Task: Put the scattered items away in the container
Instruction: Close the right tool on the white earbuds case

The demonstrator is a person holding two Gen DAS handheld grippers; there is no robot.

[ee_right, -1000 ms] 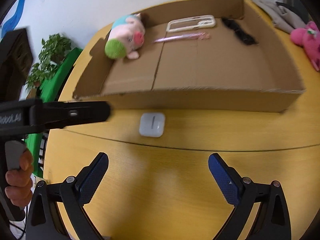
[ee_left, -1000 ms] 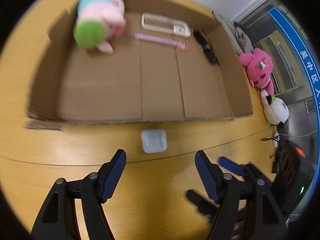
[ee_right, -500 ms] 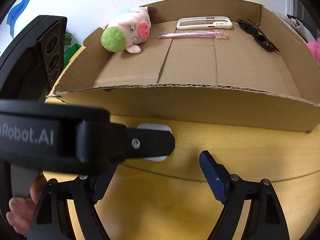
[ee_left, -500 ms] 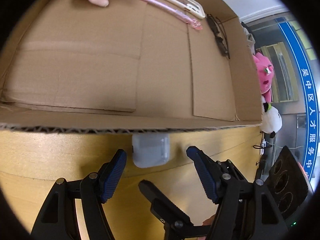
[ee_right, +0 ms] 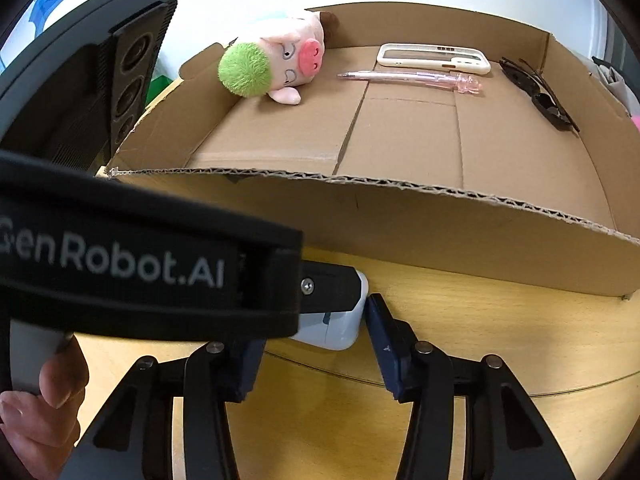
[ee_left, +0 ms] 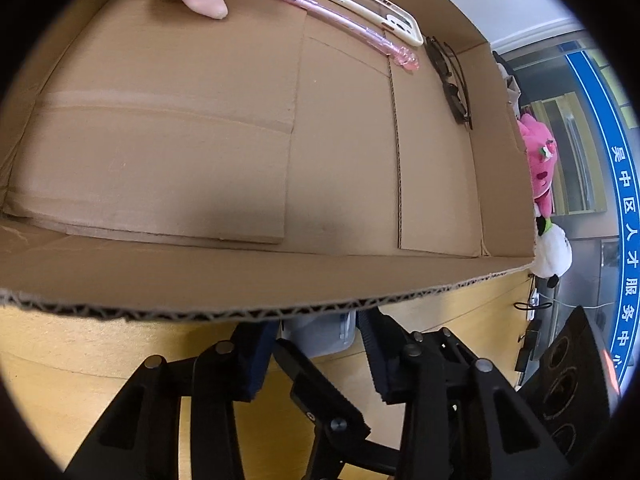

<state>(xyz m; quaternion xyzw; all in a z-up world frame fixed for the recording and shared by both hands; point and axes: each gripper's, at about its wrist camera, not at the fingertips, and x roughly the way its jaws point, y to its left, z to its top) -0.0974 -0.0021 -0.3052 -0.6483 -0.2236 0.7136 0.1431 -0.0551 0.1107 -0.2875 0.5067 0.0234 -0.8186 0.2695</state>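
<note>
Cardboard box (ee_right: 400, 216): already holds the plush pig (ee_right: 276, 68), phone case (ee_right: 434, 58), pen (ee_right: 408, 77) and glasses (ee_right: 536, 94). White earbud case (ee_right: 340, 330): on the desk (ee_right: 500, 340) against the box's near wall. Your left gripper (ee_left: 316, 332) and right gripper (ee_right: 314, 344) have both dropped to it, fingers just narrowed around it; contact is unclear.

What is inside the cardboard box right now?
In the cardboard box: a plush pig, a white phone case, a pink pen and dark glasses, all along the far wall. The near wall hides the floor strip just behind it.
</note>
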